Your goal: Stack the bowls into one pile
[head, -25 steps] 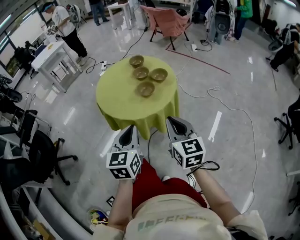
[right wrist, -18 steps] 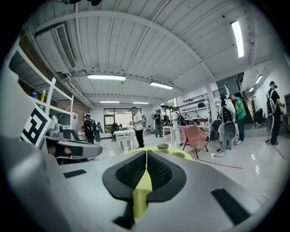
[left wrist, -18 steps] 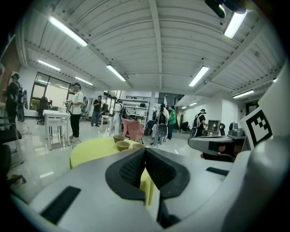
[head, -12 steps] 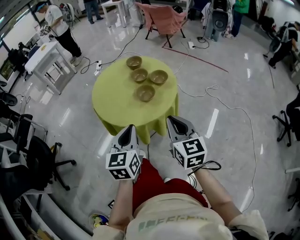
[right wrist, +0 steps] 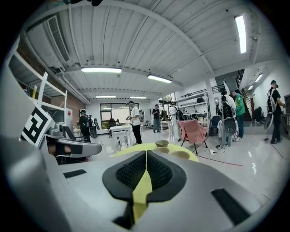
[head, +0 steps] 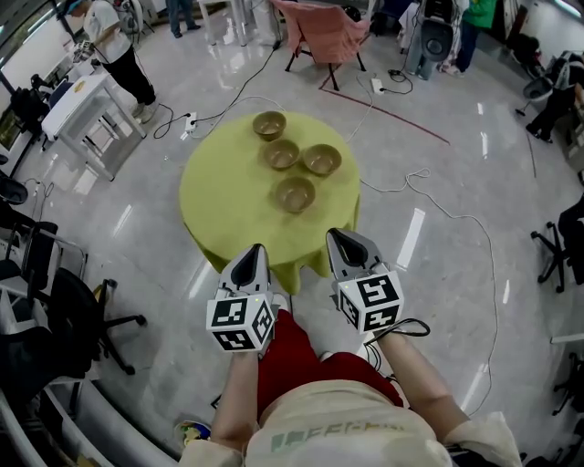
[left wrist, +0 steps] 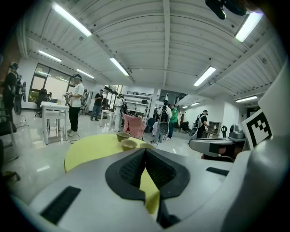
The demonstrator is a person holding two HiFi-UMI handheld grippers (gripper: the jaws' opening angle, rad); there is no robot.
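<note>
The task is judged to be at its very beginning: nothing is stacked yet, and the step in hand is the approach to the round yellow-green table (head: 224, 196). The left gripper (head: 254, 252) and the right gripper (head: 337, 236) are held side by side near the person's body, at the near edge of the table and well apart from everything on it. In both gripper views the jaws are seen pressed together at the tips, with nothing grasped between them; only the yellow cloth is seen through the gap behind the tips. Four bowls are counted on the far half of the table, all upright, close together and none inside another: the nearest bowl (head: 295, 193), the right bowl (head: 321, 159), the middle bowl (head: 281, 154) and the far bowl (head: 268, 124). One table and two grippers are counted. For the next move, it is judged that one gripper must be brought forward over the table and its jaws opened before a rim can be taken, probably at the nearest bowl. That bowl would then be lifted and lowered into a neighbour. A pink chair (head: 324, 27) is seen beyond the table.
</note>
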